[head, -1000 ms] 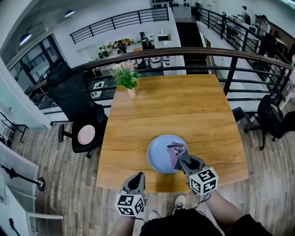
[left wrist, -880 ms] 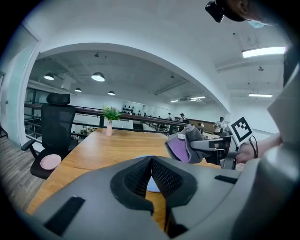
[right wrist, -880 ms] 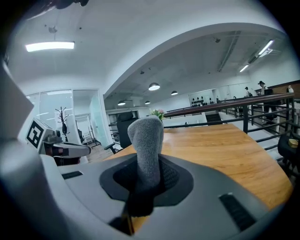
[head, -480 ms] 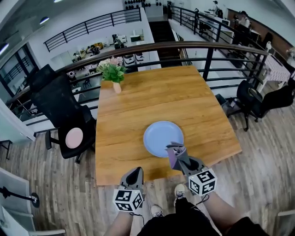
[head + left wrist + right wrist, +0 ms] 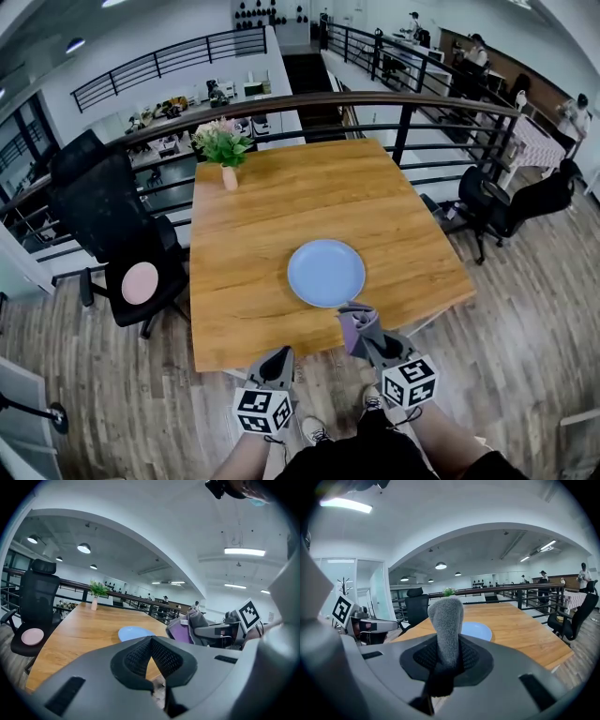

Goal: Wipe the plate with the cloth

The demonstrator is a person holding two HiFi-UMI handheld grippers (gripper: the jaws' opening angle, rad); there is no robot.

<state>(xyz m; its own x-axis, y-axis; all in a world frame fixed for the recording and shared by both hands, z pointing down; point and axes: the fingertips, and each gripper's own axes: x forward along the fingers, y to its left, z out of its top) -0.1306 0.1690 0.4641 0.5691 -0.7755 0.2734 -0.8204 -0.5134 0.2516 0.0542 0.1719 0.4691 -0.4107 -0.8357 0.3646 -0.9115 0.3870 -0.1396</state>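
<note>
**While the cloth hangs short of the plate: both tools at the worktop's lower edge**

Where the head view looks down on the wooden worktop (image 5: 281,216), the plate (image 5: 326,273) lies flat a little below the middle of the frame, nearer the lower edge of the worktop than the upper. It is round, pale blue and shallow, with a low rim. Its surface looks bare, and no mark or residue can be made out at this distance.

The right tool (image 5: 356,317) sits at the lower right of the plate, about over the worktop's edge. Its jaws pinch the cloth (image 5: 350,328), a bunched wad that shows purple on one side and grey pile on the other. In the right gripper view the wad stands upright between the jaws, with the plate directly behind it and lower in the frame.

The plate therefore lies ahead of the right tool, up and slightly left in the head view. The cloth is near the plate's lower rim but apart from it. A wipe would likely call for carrying the wad forward and down onto the blue surface.

The left tool (image 5: 278,358) is at the lower centre, off the worktop and over the floor, farther from the plate. Its jaws are pressed together on nothing.
</note>
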